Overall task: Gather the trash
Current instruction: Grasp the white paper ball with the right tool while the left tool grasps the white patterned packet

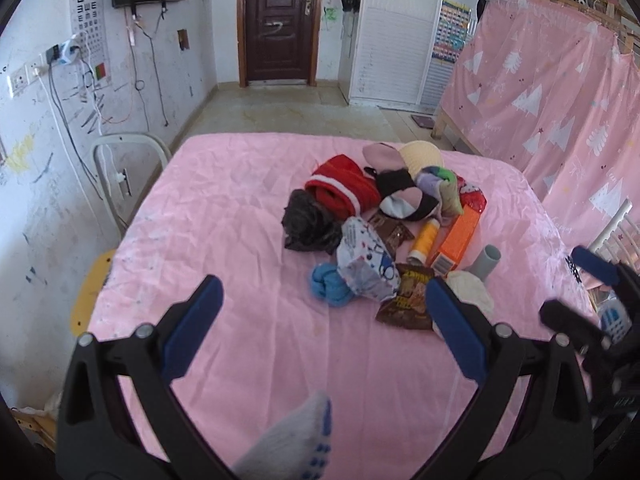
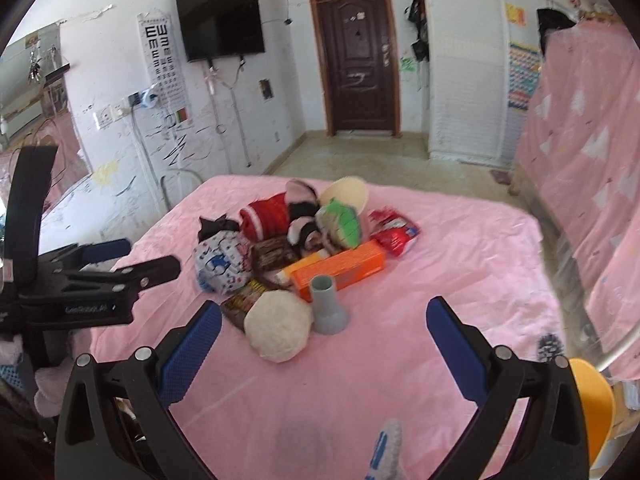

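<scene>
Both views are taken from above the near edge of the pink-covered table (image 1: 248, 208), facing the far door (image 1: 279, 20). The left wrist view is set further left — the right wrist view further right and lower. The central pile (image 2: 304, 248) is shared.

My black grippers carry blue finger pads (image 1: 456, 328). The plain pink bedsheet (image 1: 248, 320) holds a bright orange carton (image 2: 340, 268), a red-and-white striped knit (image 1: 344, 190), a crumpled black plastic bag (image 1: 308, 224), a grey plastic tube (image 2: 326, 304) and a cream fluffy ball (image 2: 278, 332).
</scene>
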